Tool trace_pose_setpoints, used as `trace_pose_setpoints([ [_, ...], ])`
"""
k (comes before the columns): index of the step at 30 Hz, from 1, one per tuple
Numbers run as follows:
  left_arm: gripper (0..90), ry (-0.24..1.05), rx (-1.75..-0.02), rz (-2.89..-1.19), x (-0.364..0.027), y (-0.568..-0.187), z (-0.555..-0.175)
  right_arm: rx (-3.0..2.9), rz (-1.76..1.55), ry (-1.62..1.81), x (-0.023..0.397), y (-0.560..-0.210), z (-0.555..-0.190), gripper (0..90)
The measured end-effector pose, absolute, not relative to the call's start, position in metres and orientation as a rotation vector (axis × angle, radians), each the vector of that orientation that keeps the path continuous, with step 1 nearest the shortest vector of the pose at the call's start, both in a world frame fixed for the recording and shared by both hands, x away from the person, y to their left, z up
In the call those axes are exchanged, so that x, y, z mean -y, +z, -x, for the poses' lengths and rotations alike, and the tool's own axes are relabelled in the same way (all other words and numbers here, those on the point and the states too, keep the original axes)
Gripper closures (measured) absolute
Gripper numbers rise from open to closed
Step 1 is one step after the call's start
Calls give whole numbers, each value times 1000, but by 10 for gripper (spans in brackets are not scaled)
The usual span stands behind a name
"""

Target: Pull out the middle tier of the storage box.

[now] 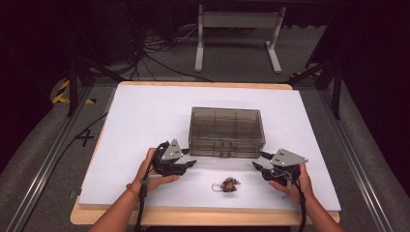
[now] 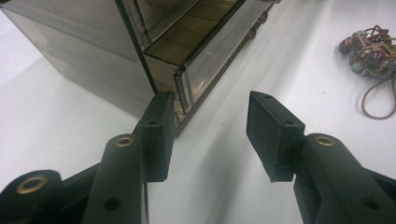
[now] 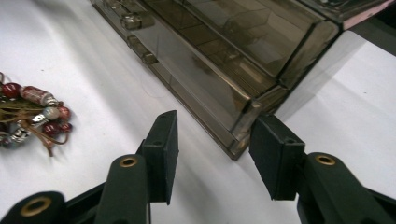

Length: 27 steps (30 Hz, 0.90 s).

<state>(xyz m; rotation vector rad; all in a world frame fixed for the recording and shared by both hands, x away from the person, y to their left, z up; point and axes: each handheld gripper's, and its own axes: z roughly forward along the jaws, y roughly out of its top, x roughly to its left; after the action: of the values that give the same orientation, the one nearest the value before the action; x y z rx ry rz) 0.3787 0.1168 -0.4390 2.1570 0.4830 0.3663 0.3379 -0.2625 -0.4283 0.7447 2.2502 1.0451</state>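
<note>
Flanking smoky box (image 1: 226, 131) front corners, contents unclear, bead bracelet (image 1: 229, 184) blurred

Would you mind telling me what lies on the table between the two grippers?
A beaded bracelet lies between the left gripper and right gripper, seen in the high view.

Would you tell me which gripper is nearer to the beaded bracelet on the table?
Right, slightly. The right gripper sits just right of the beaded bracelet; the left gripper is farther off on its left.
</note>
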Motion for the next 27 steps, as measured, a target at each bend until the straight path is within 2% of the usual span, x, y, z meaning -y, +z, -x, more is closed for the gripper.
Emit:
trace_pose_setpoints([
  [9,521,373,-470,-2165,-115,-439,-379,-2253,-739,1087,266,-424,-334,589],
  [12,535,372,-470,-2169,-116,-438,-378,-2252,-769,1125,270,-423,-336,649],
  [27,721,380,-480,-2163,-121,-437,-378,-2253,-771,1138,274,-422,-336,777],
])
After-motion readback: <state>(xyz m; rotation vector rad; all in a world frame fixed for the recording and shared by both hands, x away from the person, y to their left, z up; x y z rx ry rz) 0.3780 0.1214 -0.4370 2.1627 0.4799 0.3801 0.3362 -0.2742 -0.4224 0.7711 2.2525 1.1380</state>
